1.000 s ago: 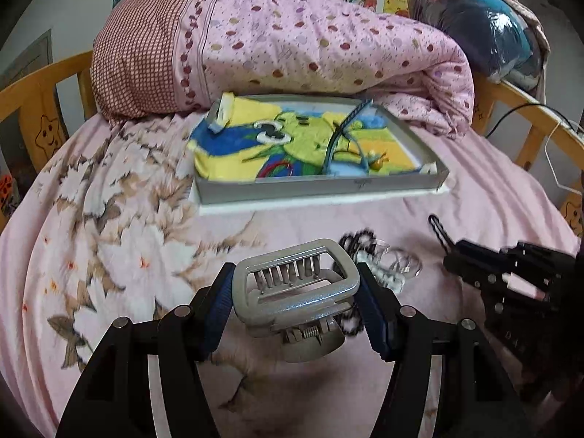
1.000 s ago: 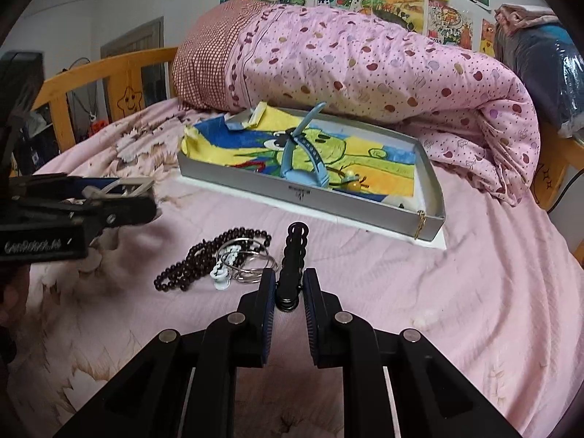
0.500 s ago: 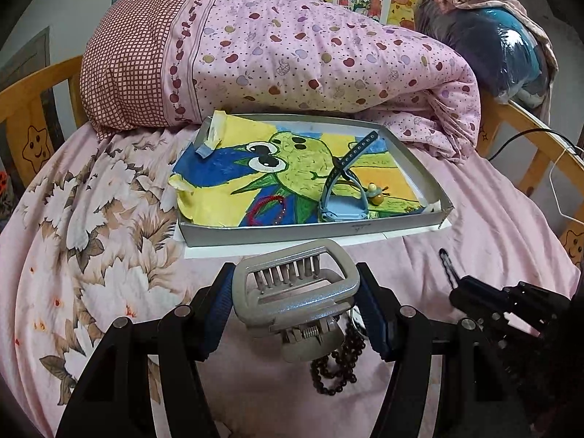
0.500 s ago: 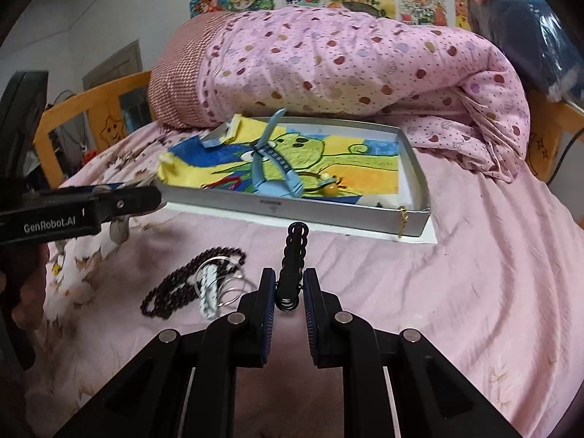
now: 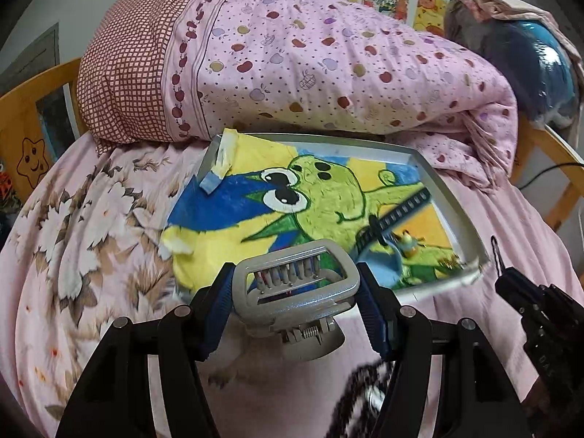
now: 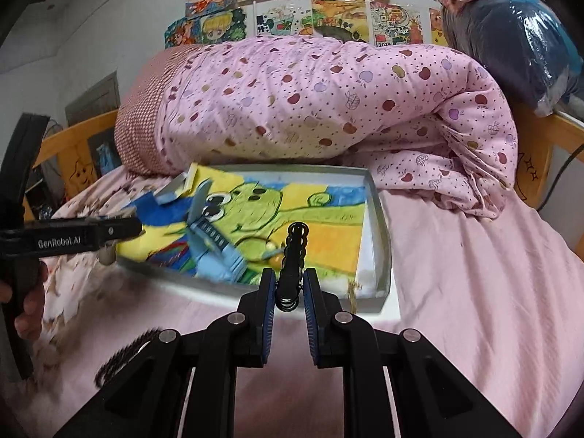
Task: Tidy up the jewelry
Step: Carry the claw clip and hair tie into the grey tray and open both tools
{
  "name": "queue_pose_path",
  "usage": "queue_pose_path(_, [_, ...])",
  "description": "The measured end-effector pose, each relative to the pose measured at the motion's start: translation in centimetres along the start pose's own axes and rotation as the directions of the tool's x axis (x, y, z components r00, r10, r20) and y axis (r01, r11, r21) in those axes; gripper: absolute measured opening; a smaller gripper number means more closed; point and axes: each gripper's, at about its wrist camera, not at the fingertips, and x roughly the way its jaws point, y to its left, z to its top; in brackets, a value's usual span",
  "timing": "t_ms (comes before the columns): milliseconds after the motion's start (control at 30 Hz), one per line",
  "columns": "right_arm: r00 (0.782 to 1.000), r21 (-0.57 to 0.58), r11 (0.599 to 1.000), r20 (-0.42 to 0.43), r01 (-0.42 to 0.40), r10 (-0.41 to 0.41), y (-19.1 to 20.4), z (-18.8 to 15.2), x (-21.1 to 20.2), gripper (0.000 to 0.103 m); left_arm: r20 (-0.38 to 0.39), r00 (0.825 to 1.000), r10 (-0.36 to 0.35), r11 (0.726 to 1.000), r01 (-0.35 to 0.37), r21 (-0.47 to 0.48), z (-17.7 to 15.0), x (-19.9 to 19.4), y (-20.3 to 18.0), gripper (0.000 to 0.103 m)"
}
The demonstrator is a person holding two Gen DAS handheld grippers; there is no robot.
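Two loaded hand-held grippers have closed on the grey tray (image 5: 463, 219) at twelve o'clock, the left hand-held gripper (image 5: 296, 304) clamping a silver claw hair clip (image 5: 295, 284), the right hand-held gripper (image 6: 289, 297) pinching a black ring-chain hair clip (image 6: 294, 255), so both drops look imminent.

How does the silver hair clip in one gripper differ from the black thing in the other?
The silver claw clip is wide, with teeth and a spring; the black coiled piece is thin and stick-like. The clip spreads the left gripper wide; the black piece leaves the right gripper nearly closed. Both are held near the tray.
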Motion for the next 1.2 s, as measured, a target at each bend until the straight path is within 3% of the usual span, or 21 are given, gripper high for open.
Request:
queue_pose_path(433, [0.998, 0.008, 0.999, -0.027, -0.054, 0.054, -0.6, 0.4, 5.2, 0.015, -0.088, 0.996, 0.025, 1.0, -0.026, -0.008, 0.6, 5.1, 0.0, 0.058])
queue_pose_path(933, [0.996, 0.052, 0.997, -0.072, -0.055, 0.058, -1.4, 0.2, 6.0, 0.016, -0.134, 0.991, -0.008, 0.999, 0.001, -0.052, 0.5, 6.7, 0.4, 0.058])
queue_pose_path(1200, [0.995, 0.056, 0.997, -0.088, -0.05, 0.054, -1.6, 0.3, 5.2, 0.032, -0.148, 0.988, -0.042, 0.996, 0.029, -0.09, 0.6, 6.1, 0.6, 0.061])
